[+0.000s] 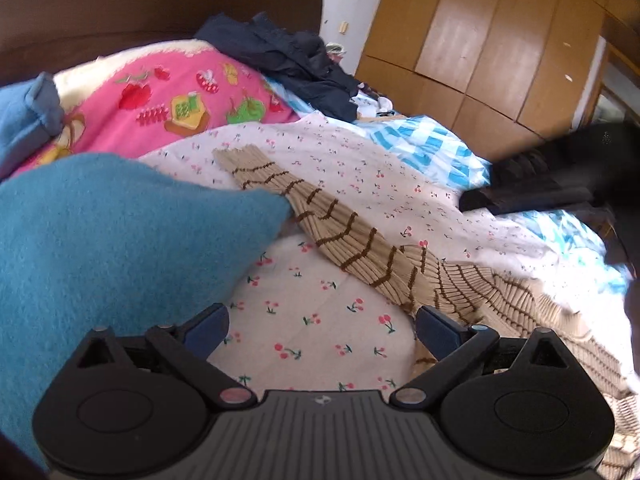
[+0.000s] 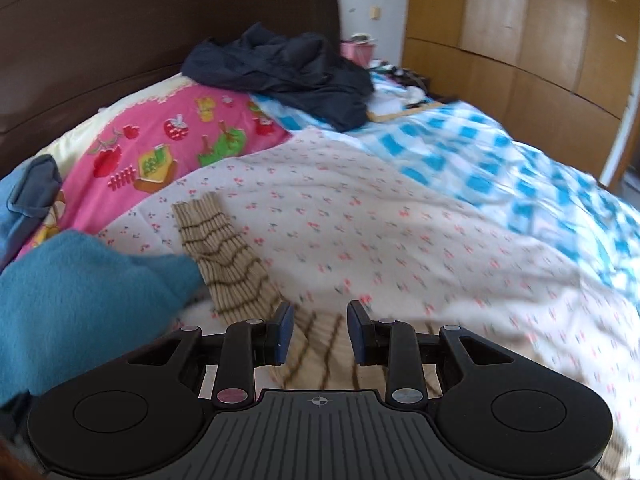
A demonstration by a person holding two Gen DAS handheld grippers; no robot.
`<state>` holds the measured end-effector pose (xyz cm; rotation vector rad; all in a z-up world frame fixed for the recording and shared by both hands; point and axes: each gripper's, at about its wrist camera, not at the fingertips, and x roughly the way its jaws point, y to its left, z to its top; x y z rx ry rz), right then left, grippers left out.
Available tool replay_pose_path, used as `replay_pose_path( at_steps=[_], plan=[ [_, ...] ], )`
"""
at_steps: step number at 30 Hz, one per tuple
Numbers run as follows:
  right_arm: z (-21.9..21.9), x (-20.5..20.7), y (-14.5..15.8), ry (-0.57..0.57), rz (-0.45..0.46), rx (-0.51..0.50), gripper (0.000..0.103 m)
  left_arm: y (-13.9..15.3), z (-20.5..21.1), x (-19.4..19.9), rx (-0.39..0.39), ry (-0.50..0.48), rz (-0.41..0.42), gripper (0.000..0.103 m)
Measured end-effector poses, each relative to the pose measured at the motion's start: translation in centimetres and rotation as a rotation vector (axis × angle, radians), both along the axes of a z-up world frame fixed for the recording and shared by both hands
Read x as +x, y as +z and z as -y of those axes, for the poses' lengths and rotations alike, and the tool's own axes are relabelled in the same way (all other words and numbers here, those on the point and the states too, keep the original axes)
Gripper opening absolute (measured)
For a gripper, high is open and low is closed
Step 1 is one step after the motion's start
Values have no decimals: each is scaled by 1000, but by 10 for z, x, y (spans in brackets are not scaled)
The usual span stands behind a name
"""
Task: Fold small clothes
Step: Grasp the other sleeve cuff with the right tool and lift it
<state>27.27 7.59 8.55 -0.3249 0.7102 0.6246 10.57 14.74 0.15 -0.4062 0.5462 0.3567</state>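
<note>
A beige knit garment with brown stripes (image 1: 360,248) lies stretched across the cherry-print bed cover (image 1: 320,320), its sleeve running up-left. My left gripper (image 1: 320,326) is open and empty, low over the cover, with the garment by its right finger. My right gripper (image 2: 320,330) is open, its jaws to either side of the garment's body (image 2: 320,352), just above it; the sleeve (image 2: 216,240) runs up-left. The right gripper also shows in the left wrist view (image 1: 528,184), dark and blurred, at the right.
A teal fleece (image 1: 100,248) lies at the left beside the sleeve. A pink fruit-print blanket (image 2: 168,140), dark navy clothes (image 2: 288,72) and a blue checked quilt (image 2: 500,160) lie farther back. Brown headboard (image 2: 140,24) behind, wooden wardrobe (image 2: 520,40) at the right.
</note>
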Motion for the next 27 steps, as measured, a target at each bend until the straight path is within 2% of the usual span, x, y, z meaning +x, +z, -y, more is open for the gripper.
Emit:
replay_pose_path(
  at_steps=[3, 12, 18, 22, 27],
  plan=[
    [-29, 17, -10, 40, -30, -29, 29, -1, -4, 0, -6, 0, 22, 103],
    [-120, 49, -38, 176, -102, -62, 29, -11, -4, 10, 15, -17, -44, 103],
    [-172, 50, -55, 276, -118, -117, 29, -12, -22, 5, -53, 69, -10, 103],
    [-193, 58, -65, 275, -130, -107, 29, -10, -32, -4, -119, 109, 57, 101],
    [-217, 69, -77, 272, -142, -112, 29, -9, -42, -8, -178, 122, 86, 101]
  ],
)
